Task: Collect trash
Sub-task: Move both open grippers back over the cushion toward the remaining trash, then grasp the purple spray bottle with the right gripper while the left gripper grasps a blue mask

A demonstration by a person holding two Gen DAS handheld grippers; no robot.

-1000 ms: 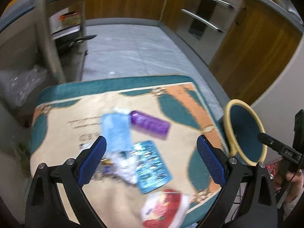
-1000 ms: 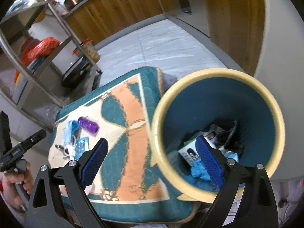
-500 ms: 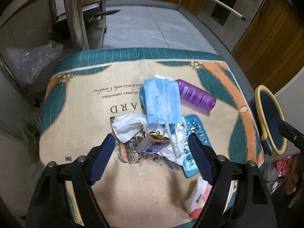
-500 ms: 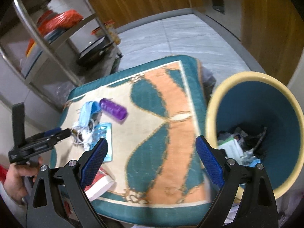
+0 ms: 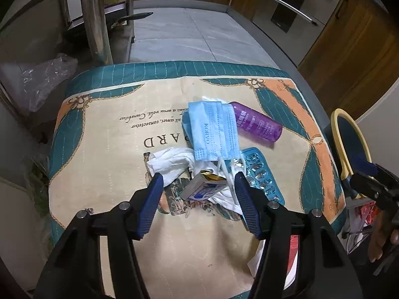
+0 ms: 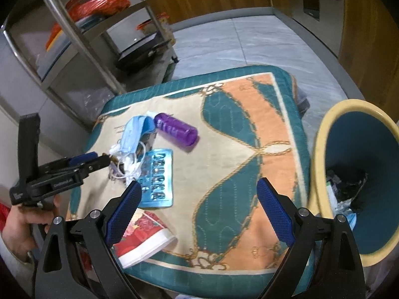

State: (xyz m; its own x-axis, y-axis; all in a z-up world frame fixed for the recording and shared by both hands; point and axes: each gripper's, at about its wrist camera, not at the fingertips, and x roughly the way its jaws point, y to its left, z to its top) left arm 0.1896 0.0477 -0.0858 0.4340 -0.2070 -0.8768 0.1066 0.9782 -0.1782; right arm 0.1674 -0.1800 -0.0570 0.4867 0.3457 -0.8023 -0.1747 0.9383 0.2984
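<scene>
Trash lies on a patterned cushion (image 5: 99, 149): a blue face mask (image 5: 212, 129), a purple bottle (image 5: 256, 124), white tissue (image 5: 172, 162), a small blue-and-white box (image 5: 202, 189), a blister pack (image 5: 261, 177) and a red-and-white paper cup (image 6: 142, 236). My left gripper (image 5: 198, 188) is open, its fingers on either side of the small box and tissue. My right gripper (image 6: 198, 204) is open and empty above the cushion's near edge, beside the blister pack (image 6: 157, 182). A yellow-rimmed teal bin (image 6: 321, 134) holding trash stands on the right.
A metal shelf rack (image 6: 82, 39) with an orange bag and a pan stands behind the cushion. Wooden cabinets (image 5: 349, 37) line the far side past grey floor tiles (image 5: 187, 37). A clear plastic bag (image 5: 37, 79) lies to the left.
My left gripper has moved forward and down onto the trash pile, its fingers closer together around the small box. My right gripper has swung left, from over the bin to over the cushion.
</scene>
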